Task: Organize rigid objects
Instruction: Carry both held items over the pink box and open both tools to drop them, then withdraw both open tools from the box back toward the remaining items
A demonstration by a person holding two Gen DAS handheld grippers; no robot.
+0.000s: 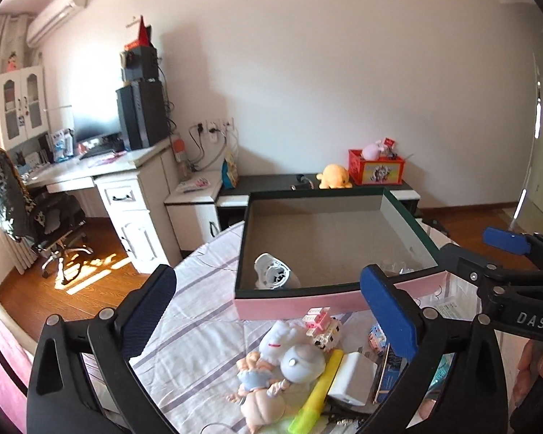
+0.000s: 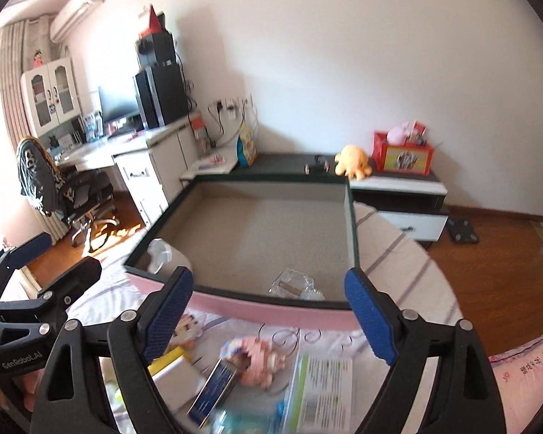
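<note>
A pink-sided open box [image 1: 300, 302] with a dark rim lies on the striped bed; in the right wrist view it sits ahead [image 2: 271, 305]. Inside are a white fan-like gadget [image 1: 273, 271] at the near left and a clear glass object [image 2: 293, 285] at the near edge. My left gripper [image 1: 271, 311] is open and empty above a pile: a baby doll [image 1: 268, 379], a yellow highlighter [image 1: 316, 394], a white charger [image 1: 354, 378], a pink block figure [image 1: 322, 323]. My right gripper [image 2: 271, 303] is open and empty above a blue box [image 2: 215, 387], a pink figure [image 2: 260, 361] and a leaflet [image 2: 322, 379].
The right gripper's body shows at the right of the left wrist view [image 1: 506, 275]. Beyond the bed stand a white desk [image 1: 126, 173] with a computer tower, an office chair [image 1: 36, 217], and a low cabinet [image 2: 398, 184] with a yellow plush and red box. Wooden floor surrounds the bed.
</note>
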